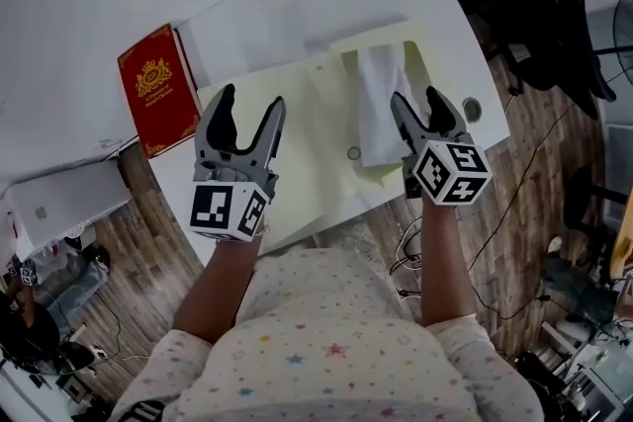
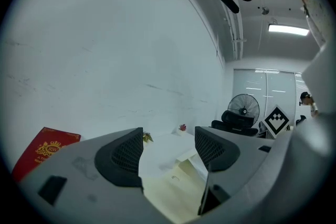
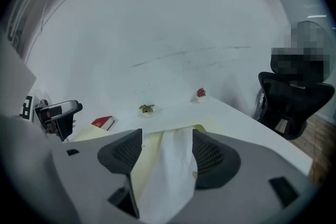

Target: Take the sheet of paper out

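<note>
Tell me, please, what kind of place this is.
Probably an office or workroom: there is a white desk, a black office chair near its end, and a standing fan further back.

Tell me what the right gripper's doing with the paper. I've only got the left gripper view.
Observer: The right gripper is open. The white sheet shows in the gap between its jaws, not clamped.
Operator: Sheet clear of the folder?
Observer: No. In the head view it lies along the right part of the pale yellow folder. I can't tell how much is tucked in.
Operator: Where's my left gripper relative to it?
Observer: In the head view the left gripper is over the folder's left side, apart from the sheet.
</note>
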Action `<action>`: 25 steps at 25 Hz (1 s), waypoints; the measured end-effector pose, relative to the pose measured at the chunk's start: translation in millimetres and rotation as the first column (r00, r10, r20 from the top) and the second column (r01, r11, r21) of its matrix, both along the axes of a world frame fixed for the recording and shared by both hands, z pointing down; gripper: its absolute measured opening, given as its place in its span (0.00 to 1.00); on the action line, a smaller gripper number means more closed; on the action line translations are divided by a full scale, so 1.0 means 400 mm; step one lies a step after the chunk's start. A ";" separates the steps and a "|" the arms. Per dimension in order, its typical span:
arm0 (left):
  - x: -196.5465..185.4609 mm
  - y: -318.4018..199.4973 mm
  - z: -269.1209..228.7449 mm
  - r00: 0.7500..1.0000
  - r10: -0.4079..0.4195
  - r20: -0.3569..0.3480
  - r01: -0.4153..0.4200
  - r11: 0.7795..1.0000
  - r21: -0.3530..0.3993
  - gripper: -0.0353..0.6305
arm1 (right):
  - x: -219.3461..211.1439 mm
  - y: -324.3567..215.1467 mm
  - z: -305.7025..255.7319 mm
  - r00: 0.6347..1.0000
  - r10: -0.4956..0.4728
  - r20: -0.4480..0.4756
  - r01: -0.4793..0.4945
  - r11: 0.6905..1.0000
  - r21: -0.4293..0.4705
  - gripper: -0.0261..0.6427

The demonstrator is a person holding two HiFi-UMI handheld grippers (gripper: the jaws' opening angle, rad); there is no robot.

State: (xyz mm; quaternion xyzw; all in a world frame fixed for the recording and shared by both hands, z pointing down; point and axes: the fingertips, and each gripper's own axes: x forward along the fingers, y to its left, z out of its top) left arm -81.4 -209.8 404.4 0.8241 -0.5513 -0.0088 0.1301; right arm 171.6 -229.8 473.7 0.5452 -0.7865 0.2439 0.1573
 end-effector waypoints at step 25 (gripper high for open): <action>0.030 -0.063 0.094 1.000 0.028 0.005 -0.027 0.996 -0.084 0.48 | 0.045 -0.086 0.246 0.997 0.031 -0.077 -0.047 0.976 -0.211 0.45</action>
